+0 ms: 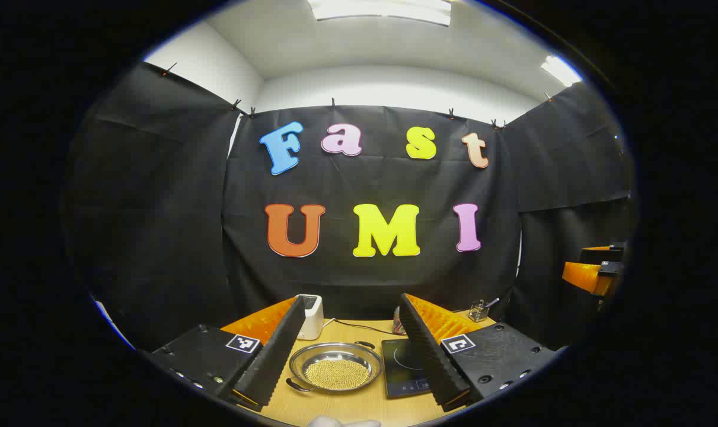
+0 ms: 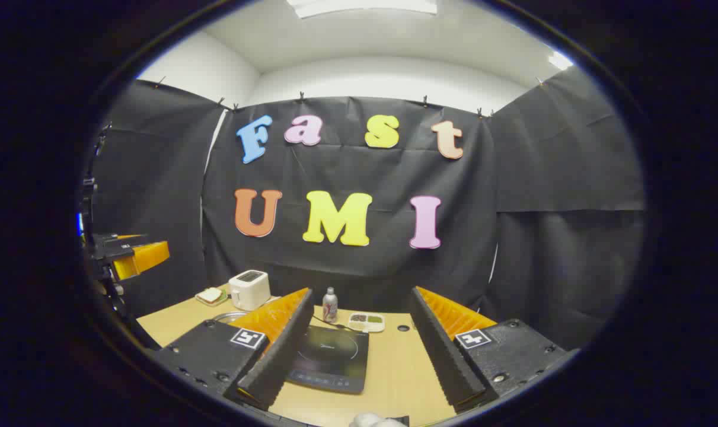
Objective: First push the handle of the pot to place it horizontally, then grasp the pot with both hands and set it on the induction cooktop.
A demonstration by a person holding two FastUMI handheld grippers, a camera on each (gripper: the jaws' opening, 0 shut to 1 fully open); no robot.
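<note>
Both grippers, left gripper (image 1: pixel 351 356) and right gripper (image 2: pixel 359 350), hang spread wide and empty, so I'd nudge the pot (image 1: pixel 336 366)'s handle (image 1: pixel 298 386) slowly sideways, keeping clear of the induction cooktop (image 2: pixel 330 358).

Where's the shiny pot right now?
In the left gripper view, the pot sits on the table, between the toaster and the induction cooktop.

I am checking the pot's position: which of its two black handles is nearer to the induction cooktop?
The far handle on the pot, toward the booth wall, sits close to the induction cooktop. The other handle points toward the left gripper.
</note>
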